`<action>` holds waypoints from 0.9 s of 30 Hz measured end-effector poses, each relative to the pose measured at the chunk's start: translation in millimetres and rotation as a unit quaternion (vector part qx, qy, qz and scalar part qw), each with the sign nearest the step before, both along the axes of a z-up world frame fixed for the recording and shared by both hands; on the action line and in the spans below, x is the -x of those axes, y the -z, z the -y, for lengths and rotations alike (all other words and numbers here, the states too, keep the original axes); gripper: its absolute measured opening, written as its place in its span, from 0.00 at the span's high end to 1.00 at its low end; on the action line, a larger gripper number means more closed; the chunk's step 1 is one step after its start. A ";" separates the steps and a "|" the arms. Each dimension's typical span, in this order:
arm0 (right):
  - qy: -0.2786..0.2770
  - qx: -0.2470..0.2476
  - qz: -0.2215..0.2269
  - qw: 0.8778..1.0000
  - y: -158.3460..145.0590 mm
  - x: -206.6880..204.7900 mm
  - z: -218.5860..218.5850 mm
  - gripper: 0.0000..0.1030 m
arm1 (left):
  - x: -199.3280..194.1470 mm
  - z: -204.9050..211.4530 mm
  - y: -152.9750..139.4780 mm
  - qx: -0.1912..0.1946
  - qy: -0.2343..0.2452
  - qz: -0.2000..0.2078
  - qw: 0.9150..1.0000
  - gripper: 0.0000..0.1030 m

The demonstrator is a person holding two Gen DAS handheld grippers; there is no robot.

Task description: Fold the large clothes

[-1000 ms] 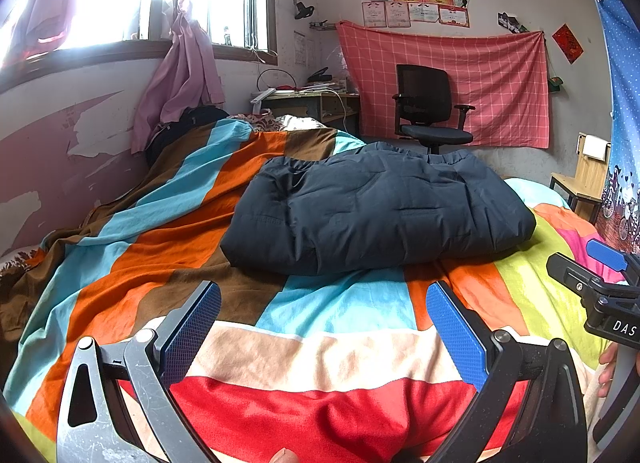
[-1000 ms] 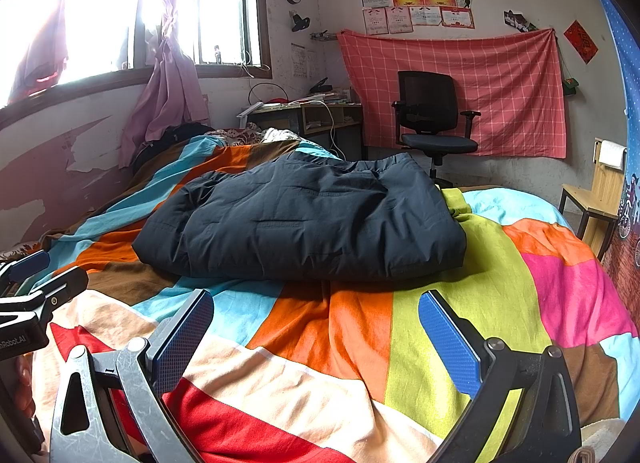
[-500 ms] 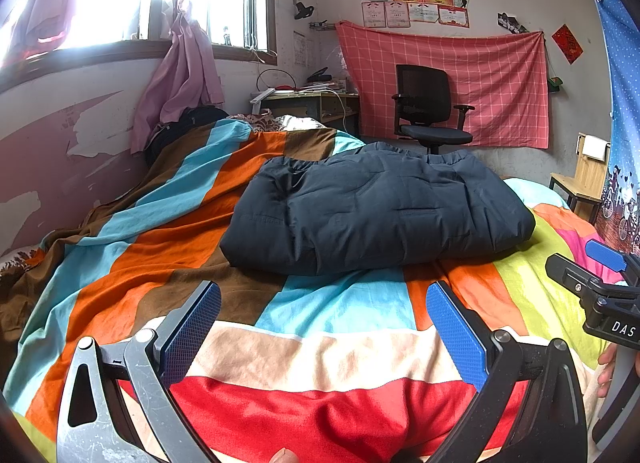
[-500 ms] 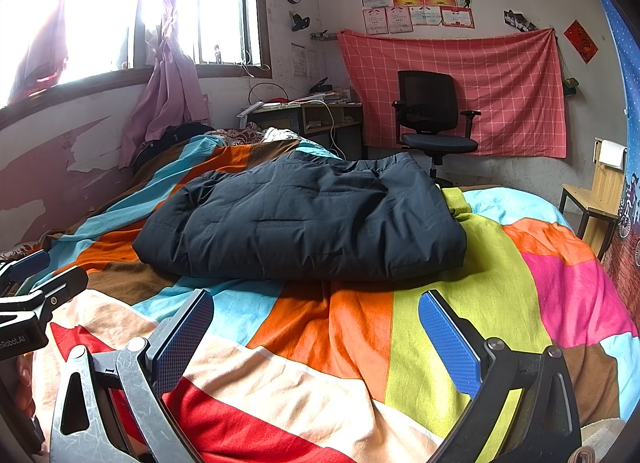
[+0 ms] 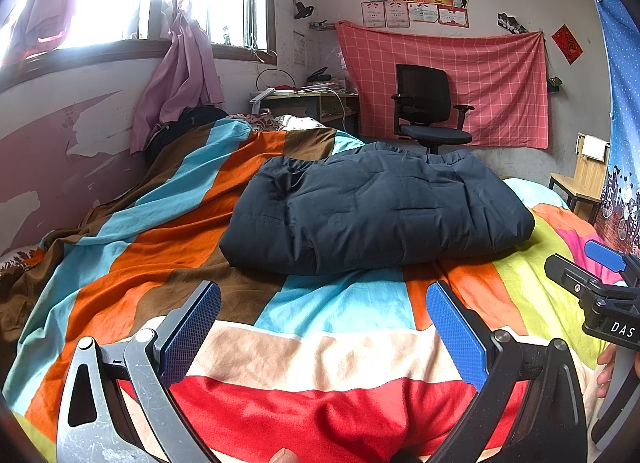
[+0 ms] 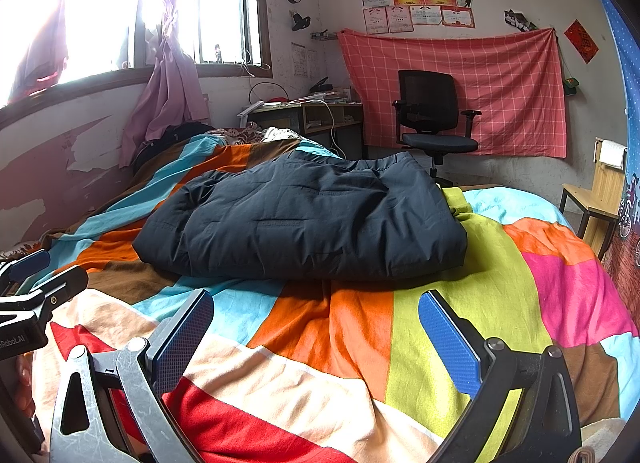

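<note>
Folded dark navy padded jacket (image 5: 376,211) lies mid-frame on the bright striped patchwork bedspread (image 5: 320,343). Left gripper (image 5: 323,319) and right gripper (image 6: 316,321) gape wide, empty, short of it; nothing lies between. Black office chair (image 5: 428,111) stands behind, upper right.

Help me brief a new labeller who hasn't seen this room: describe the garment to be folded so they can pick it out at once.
Start at the bed under its patchwork blanket of orange, blue, brown and lime stripes. In the middle of it, towards the black office chair, lies a dark navy padded jacket, already folded into a thick bundle. It is the only plain, dark, puffy thing on that bright blanket.
</note>
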State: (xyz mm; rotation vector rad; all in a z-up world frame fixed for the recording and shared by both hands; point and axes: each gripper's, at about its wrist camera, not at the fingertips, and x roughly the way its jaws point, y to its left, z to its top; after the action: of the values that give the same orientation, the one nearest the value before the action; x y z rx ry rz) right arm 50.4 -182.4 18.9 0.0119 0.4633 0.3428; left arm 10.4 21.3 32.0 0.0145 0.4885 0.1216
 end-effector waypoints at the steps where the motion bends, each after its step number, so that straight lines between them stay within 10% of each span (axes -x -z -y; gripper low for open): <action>1: 0.000 0.000 0.000 1.000 -0.1 -0.2 -0.5 0.00 | 0.0 0.3 0.1 0.000 0.000 0.000 1.000 0.02; 27: -0.001 0.000 -0.001 1.000 -0.1 -0.4 -1.1 0.00 | -8.1 -2.0 2.6 0.062 -0.015 -0.026 0.998 0.02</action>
State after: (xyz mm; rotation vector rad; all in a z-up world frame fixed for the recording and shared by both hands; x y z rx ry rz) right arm 50.7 -181.2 18.9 0.0115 0.4657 0.3443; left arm 18.6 23.3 29.4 -0.1105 0.5470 0.1202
